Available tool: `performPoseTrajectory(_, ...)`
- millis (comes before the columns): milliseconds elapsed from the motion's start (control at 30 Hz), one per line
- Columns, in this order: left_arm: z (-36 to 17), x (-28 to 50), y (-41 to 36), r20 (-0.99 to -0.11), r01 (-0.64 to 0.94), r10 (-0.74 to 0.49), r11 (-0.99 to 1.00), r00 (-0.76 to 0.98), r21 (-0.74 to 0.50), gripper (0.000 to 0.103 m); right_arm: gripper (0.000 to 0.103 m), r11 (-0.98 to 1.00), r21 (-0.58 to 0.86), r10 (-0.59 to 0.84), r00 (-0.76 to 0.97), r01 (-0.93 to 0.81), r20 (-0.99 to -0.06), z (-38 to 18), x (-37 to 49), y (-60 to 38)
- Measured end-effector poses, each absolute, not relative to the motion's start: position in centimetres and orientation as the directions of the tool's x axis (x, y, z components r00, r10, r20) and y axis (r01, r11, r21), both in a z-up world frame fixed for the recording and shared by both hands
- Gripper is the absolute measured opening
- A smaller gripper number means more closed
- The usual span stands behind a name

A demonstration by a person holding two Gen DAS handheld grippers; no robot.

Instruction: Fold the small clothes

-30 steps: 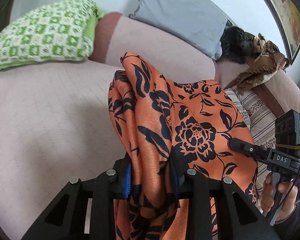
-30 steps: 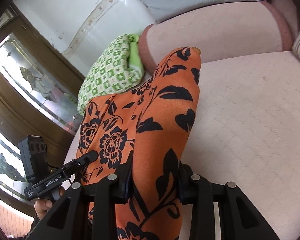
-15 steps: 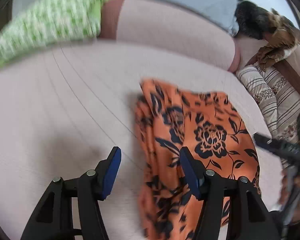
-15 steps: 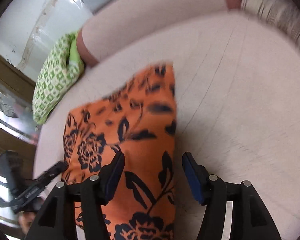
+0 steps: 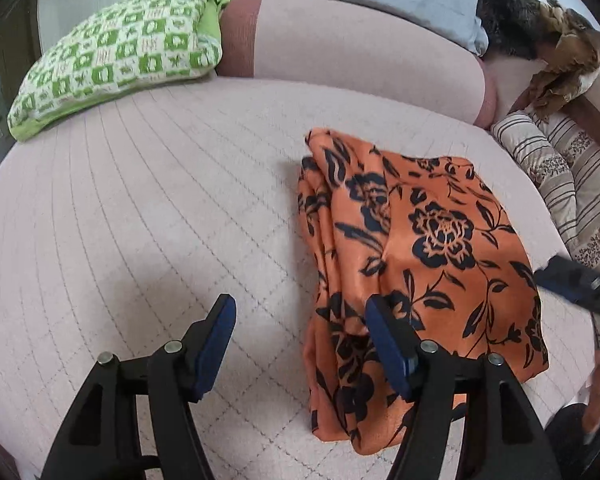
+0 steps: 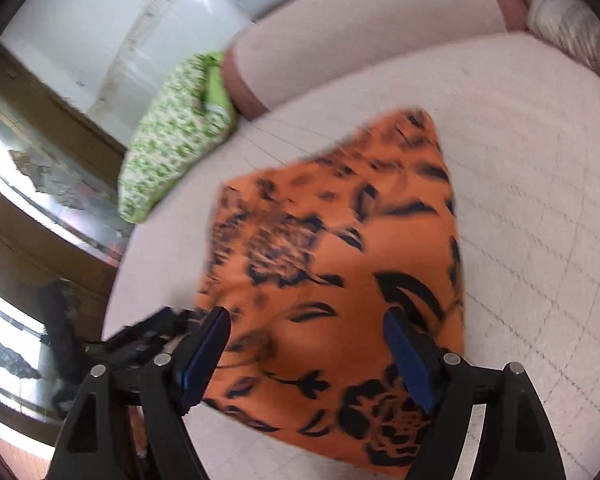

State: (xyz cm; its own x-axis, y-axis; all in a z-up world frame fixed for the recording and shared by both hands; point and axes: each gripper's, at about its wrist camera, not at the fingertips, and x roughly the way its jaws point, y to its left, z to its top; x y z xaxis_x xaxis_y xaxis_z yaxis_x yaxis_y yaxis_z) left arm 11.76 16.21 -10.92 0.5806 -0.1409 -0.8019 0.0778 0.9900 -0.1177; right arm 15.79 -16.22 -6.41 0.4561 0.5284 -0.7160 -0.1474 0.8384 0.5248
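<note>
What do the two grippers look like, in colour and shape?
Both look alike. The left gripper and the right gripper each have two angular black fingers with triangular cut-outs, silver round bolt heads, and flat blue pads on the inner faces. No cables, markings or sleeves are visible.

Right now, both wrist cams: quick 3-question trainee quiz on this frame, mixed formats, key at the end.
1. True or false: the left gripper is clamped on the orange floral cloth.
2. Multiple choice: where does the orange floral cloth lie? A) draped over the green checked pillow B) flat on the pink quilted bed cover C) hanging in the air between both grippers
3. Fill in: the right gripper has its jaws ____.

Key
1. False: its jaws are apart and nothing sits between them.
2. B
3. open, with the cloth below them
</note>
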Motion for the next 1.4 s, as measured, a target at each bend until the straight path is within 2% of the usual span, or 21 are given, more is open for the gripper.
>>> performPoseTrajectory(133, -10.7, 12.1, 16.5, -0.799, 0.08, -0.148, 0.989, 0.583, -0.125, 0.068, 0.083, 0.851, 0.497, 0.506, 0.517, -0.169, -0.69, -4.8, 16.5, -16.1)
performPoseTrajectory(300, -11.2, 12.0, 16.2, -0.809, 0.075, -0.149, 0.989, 0.569, -0.13, 0.068, 0.083, 0.845, 0.532, 0.501, 0.44, -0.062, -0.745, -9.2, 18.8, -17.2)
performPoseTrajectory(367, -11.0, 11.9, 16.3, -0.803, 0.072, -0.144, 0.99, 0.578, -0.125, 0.069, 0.083, 0.812, 0.574, 0.547, 0.474, -0.102, -0.69, -7.3, 18.8, -17.1)
performPoseTrajectory(467, -10.7, 11.6, 16.4, -0.797, 0.073, -0.151, 0.988, 0.584, -0.134, 0.069, 0.083, 0.81, 0.575, 0.547, 0.498, -0.114, -0.672, -6.3, 19.6, -17.1)
performPoseTrajectory(533, -10.3, 11.3, 16.4, -0.793, 0.07, -0.149, 0.988, 0.59, -0.134, 0.069, 0.091, 0.82, 0.566, 0.525, 0.503, -0.083, -0.687, -6.9, 21.0, -17.3)
performPoseTrajectory(567, -10.1, 11.1, 16.3, -0.792, 0.068, -0.148, 0.989, 0.592, -0.134, 0.07, 0.091, 0.823, 0.566, 0.519, 0.478, -0.053, -0.709, -8.0, 22.0, -17.3)
performPoseTrajectory(600, -9.9, 10.8, 16.2, -0.793, 0.064, -0.141, 0.99, 0.593, -0.128, 0.071, 0.091, 0.826, 0.563, 0.515, 0.437, -0.025, -0.737, -9.3, 22.7, -17.3)
performPoseTrajectory(667, -9.3, 9.9, 15.9, -0.787, 0.06, -0.121, 0.993, 0.605, -0.106, 0.084, 0.09, 0.84, 0.542, 0.493, 0.451, -0.024, -0.744, -9.4, 22.5, -17.0)
performPoseTrajectory(733, -8.5, 8.6, 15.6, -0.766, 0.044, -0.089, 0.996, 0.637, -0.079, 0.084, 0.091, 0.849, 0.523, 0.49, 0.48, -0.074, -0.728, -7.4, 20.8, -16.1)
performPoseTrajectory(867, -6.9, 5.9, 15.2, -0.748, 0.016, -0.057, 0.998, 0.661, -0.062, 0.087, 0.091, 0.937, 0.306, 0.346, 0.582, -0.17, -0.736, -2.9, 14.4, -14.1)
performPoseTrajectory(933, -6.2, 4.5, 15.1, -0.734, 0.012, -0.05, 0.998, 0.677, -0.057, 0.088, 0.102, 0.962, 0.199, 0.274, 0.605, -0.189, -0.747, -2.0, 11.1, -13.8)
performPoseTrajectory(1000, -5.5, 3.0, 14.8, -0.725, -0.009, -0.033, 0.999, 0.688, -0.053, 0.092, 0.103, 0.977, 0.121, 0.203, 0.615, -0.174, -0.762, -1.7, 8.1, -13.8)
performPoseTrajectory(1233, -4.2, -0.2, 13.7, -0.721, 0.01, -0.044, 0.999, 0.692, -0.051, 0.094, 0.103, 0.996, 0.027, 0.073, 0.655, -0.08, -0.752, -0.3, 1.4, -14.8)
performPoseTrajectory(1400, -3.1, -1.6, 12.9, -0.699, 0.007, -0.028, 0.999, 0.715, -0.033, 0.094, 0.103, 0.995, -0.044, 0.032, 0.679, -0.094, -0.733, 1.3, -0.3, -14.1)
